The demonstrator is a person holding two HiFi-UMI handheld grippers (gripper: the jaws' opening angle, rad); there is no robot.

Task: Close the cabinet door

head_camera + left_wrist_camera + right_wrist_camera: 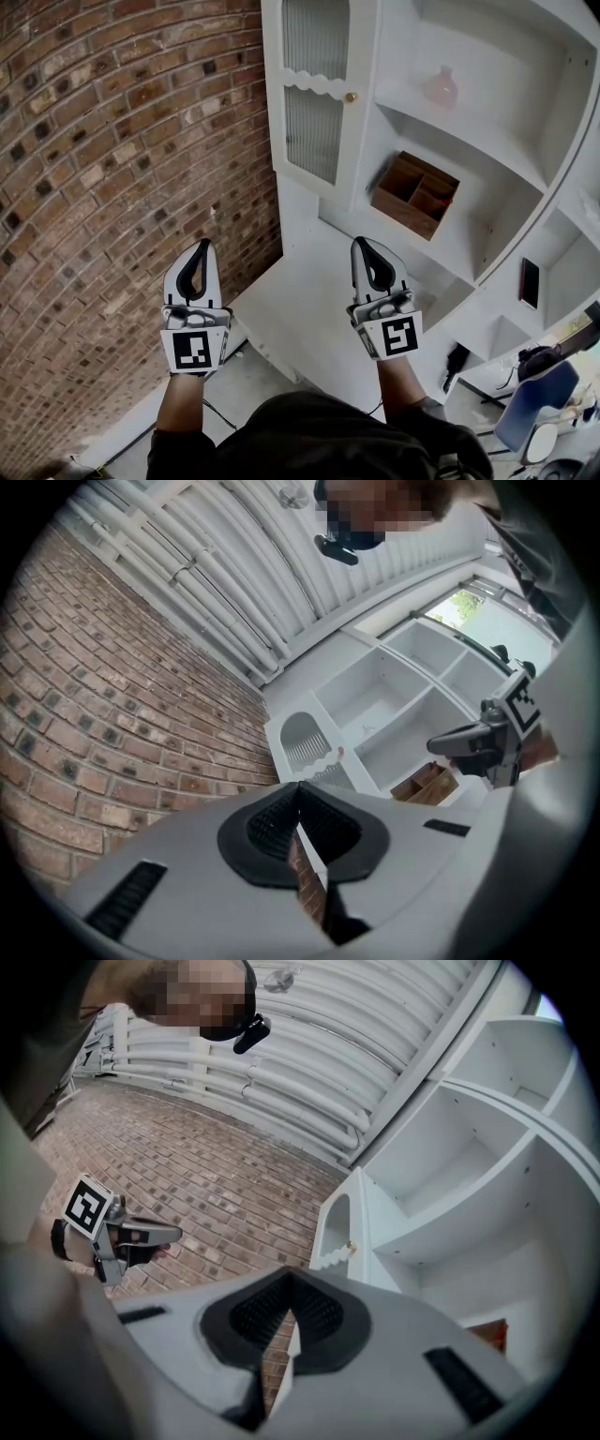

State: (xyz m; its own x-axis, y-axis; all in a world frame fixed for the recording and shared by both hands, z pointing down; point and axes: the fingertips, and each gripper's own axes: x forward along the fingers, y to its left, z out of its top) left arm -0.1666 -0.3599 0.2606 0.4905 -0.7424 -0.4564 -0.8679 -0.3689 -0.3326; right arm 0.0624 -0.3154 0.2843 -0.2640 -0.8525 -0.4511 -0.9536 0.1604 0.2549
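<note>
cabinet door (314,122) top cut by frame edge; pink shelf item (441,87) blurred, unidentifiable

Open air before the cabinet door (314,112), brick wall (122,187) just beside its left.

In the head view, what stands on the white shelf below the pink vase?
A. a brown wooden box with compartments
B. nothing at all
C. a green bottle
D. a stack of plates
A: a brown wooden box, divided into compartments, sits on the shelf under the pink vase.
</note>
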